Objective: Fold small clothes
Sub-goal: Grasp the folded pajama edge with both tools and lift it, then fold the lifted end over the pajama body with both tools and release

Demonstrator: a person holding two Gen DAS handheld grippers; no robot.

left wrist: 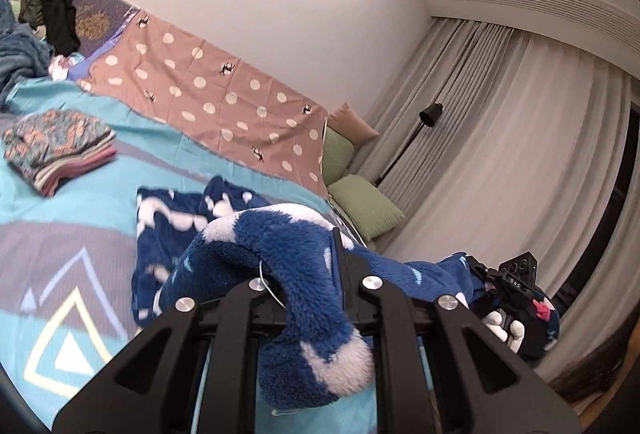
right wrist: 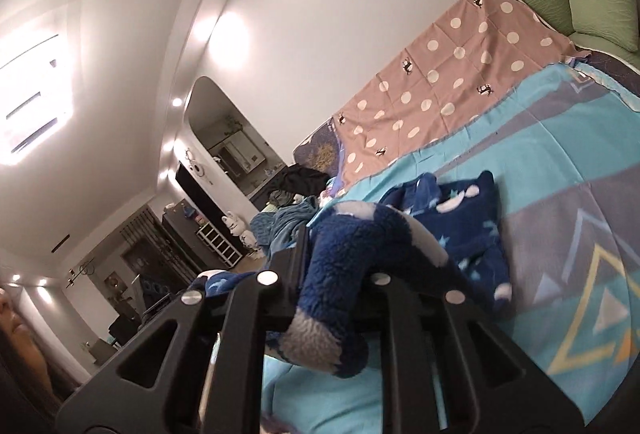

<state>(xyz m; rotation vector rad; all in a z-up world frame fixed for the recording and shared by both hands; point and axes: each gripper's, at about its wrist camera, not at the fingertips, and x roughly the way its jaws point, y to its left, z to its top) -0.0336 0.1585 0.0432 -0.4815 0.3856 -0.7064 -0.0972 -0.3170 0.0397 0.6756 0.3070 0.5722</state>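
A wide bed [left wrist: 48, 218] fills both views, covered by a turquoise and grey bedspread [right wrist: 560, 170] with triangle patterns. Along its far side, against the white wall, lies a pink polka-dot sheet [left wrist: 208, 90]. At the head of the bed sit two green pillows [left wrist: 366, 210] with a tan cushion [left wrist: 354, 120] behind them. Grey curtains [left wrist: 500, 138] hang past the pillows, and a black floor lamp [left wrist: 430, 114] stands in front of them.

The blue fleece garment [left wrist: 256, 258], dark blue with white shapes and pale stars, is raised off the bedspread at its near edge, while its far part still lies on the bed. Its near edge stretches between the two tools.

The left tool [left wrist: 308, 274] is clamped on a thick fold of the fleece, which bulges out toward the camera between its black fingers. In the left wrist view the right tool [left wrist: 516, 282] appears at the lower right, gripped by a white-gloved hand [left wrist: 506, 330], with the fleece running to it. In the right wrist view the right tool [right wrist: 332, 274] is likewise clamped on a roll of the same fleece.

On the bedspread well to the left of the garment rests a stack of folded clothes [left wrist: 60, 150], a floral piece on top. At the foot of the bed lies a heap of dark unfolded clothes [left wrist: 52, 14] beside a rumpled blue blanket [left wrist: 20, 54].
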